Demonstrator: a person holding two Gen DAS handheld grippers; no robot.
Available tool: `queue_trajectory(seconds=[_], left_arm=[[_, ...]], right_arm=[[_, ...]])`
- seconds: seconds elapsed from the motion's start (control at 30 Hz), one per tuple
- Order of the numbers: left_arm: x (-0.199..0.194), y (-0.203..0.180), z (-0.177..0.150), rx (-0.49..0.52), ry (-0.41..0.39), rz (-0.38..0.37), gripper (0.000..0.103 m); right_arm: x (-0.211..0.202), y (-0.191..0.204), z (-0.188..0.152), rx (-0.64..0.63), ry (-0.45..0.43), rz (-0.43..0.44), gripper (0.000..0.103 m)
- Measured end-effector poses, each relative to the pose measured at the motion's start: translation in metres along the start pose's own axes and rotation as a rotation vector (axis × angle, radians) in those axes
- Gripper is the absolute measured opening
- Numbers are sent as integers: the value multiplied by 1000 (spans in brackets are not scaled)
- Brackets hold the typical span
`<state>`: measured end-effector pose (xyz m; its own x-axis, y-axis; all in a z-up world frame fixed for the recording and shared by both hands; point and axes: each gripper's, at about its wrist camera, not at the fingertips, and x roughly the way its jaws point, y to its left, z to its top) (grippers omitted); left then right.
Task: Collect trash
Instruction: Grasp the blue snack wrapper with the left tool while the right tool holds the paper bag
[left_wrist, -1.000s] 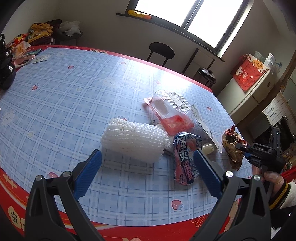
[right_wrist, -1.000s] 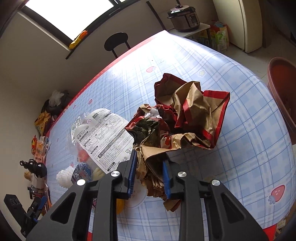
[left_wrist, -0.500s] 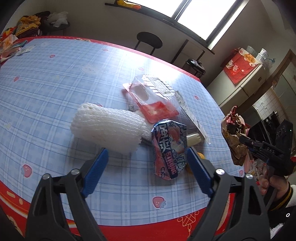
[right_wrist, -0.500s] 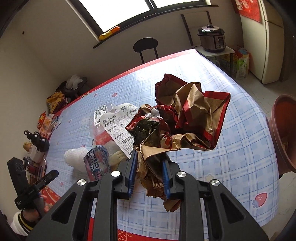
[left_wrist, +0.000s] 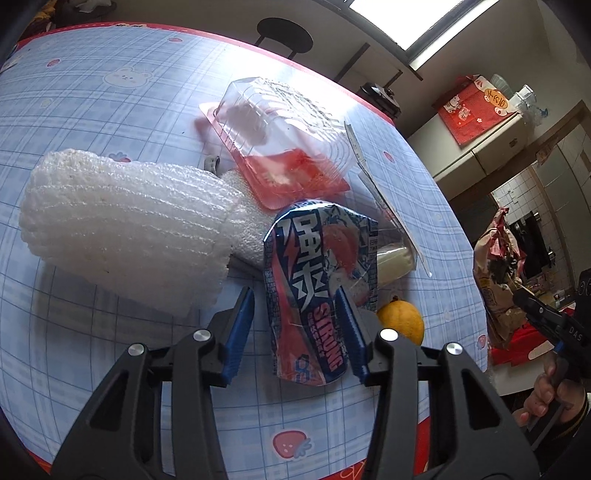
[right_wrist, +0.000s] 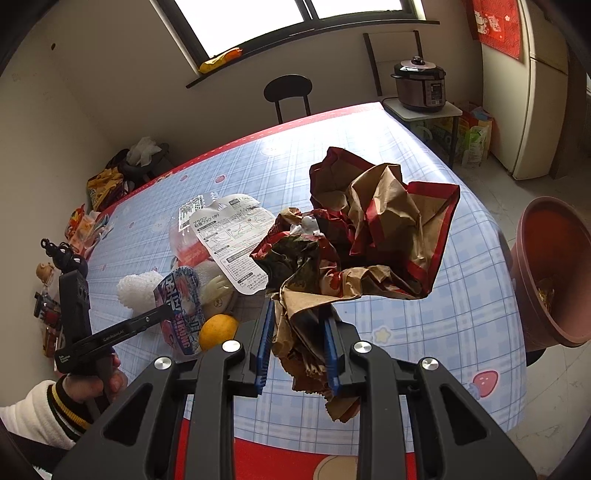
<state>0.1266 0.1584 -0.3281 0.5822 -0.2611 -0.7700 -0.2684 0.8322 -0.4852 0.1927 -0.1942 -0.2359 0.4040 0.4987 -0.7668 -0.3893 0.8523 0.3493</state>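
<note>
1. Left gripper (left_wrist: 295, 325): jaws closing around blue snack wrapper (left_wrist: 314, 288), right pad touching.
2. Right gripper (right_wrist: 297, 343): clamped on crumpled paper bag (right_wrist: 373, 229).
3. Blue plaid tablecloth (right_wrist: 461, 295); brown basin (right_wrist: 550, 273) at 3 o'clock, chair (right_wrist: 288, 90) at 12.

Crumpled brown-red paper bag (right_wrist: 373, 236) lifted off table; blue snack wrapper (left_wrist: 314, 284) flat beside white foam net (left_wrist: 122, 225).

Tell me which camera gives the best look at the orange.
The right wrist view: the orange shows nearly whole beside the blue snack wrapper. In the left wrist view the orange sits partly hidden behind the left gripper's finger.
</note>
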Motion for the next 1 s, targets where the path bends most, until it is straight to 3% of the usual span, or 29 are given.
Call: queue_trajectory(seconds=[0.27,0.43,0.63,0.83,1.0], left_arm=[[19,8,5,-51,14,-71,45],[17,1,4,-20,15,-81,27],[-10,-13,-1,13,-31,-112,8],[-52,-29,-8,57,-97,-120,8],[-93,-45,-1,74,-199,-106,8]], right_arm=[[-6,-5,-2,13,-9,-17,25],[-6,-3,0,15,-14,-11,25],[-10,3,3,-10,-37,8,25],[-18,8,8,-41,-67,26,25],[-28,9,9,-65,-100,40,25]])
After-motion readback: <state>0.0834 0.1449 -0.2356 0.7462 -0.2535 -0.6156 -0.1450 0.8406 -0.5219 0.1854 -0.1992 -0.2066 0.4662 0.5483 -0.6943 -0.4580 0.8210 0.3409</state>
